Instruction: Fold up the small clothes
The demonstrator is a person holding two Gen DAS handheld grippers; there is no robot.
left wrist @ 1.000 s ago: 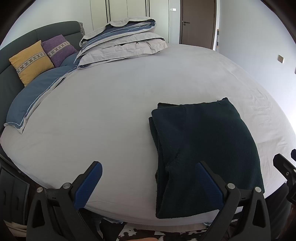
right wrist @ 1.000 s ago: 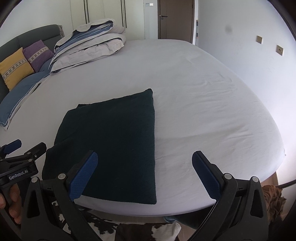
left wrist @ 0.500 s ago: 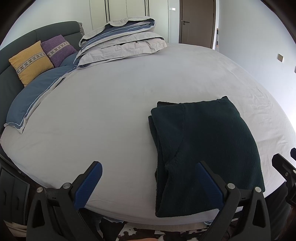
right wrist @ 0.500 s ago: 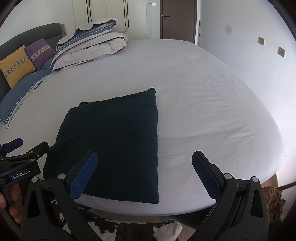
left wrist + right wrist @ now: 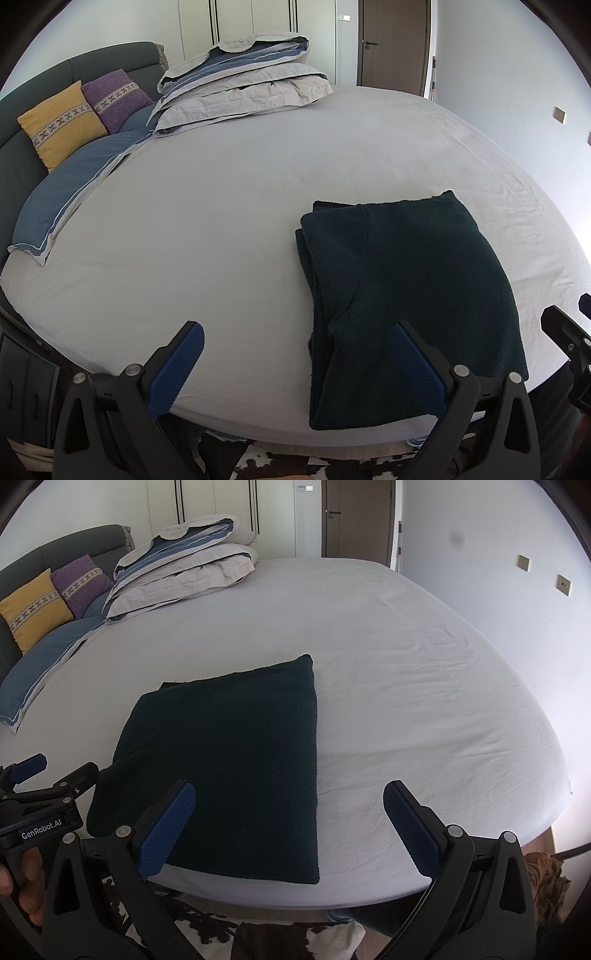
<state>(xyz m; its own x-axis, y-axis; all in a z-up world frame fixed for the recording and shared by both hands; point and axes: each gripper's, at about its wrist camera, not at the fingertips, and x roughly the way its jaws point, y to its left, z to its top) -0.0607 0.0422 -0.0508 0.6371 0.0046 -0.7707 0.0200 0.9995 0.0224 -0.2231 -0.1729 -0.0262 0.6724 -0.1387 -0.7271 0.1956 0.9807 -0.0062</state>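
A dark green fleece garment [image 5: 413, 291] lies folded into a flat rectangle near the front edge of the bed [image 5: 221, 206]; the right wrist view shows the garment [image 5: 236, 760] too. My left gripper [image 5: 299, 363] hovers open over the bed's front edge, just left of the garment's near corner, holding nothing. My right gripper [image 5: 288, 825] is open as well, above the garment's near right corner, nothing between its blue pads. The left gripper [image 5: 40, 775] shows at the left edge of the right wrist view, held by a hand.
A folded duvet stack [image 5: 243, 88] sits at the far side of the bed. Yellow [image 5: 61, 123] and purple [image 5: 116, 99] cushions lean on a dark headboard, beside a blue pillow [image 5: 70, 192]. A door [image 5: 393, 44] stands behind. A cowhide rug [image 5: 258, 938] covers the floor.
Both grippers have shifted only slightly; the garment sits a touch further right in the right wrist view. Nothing was grasped or released.
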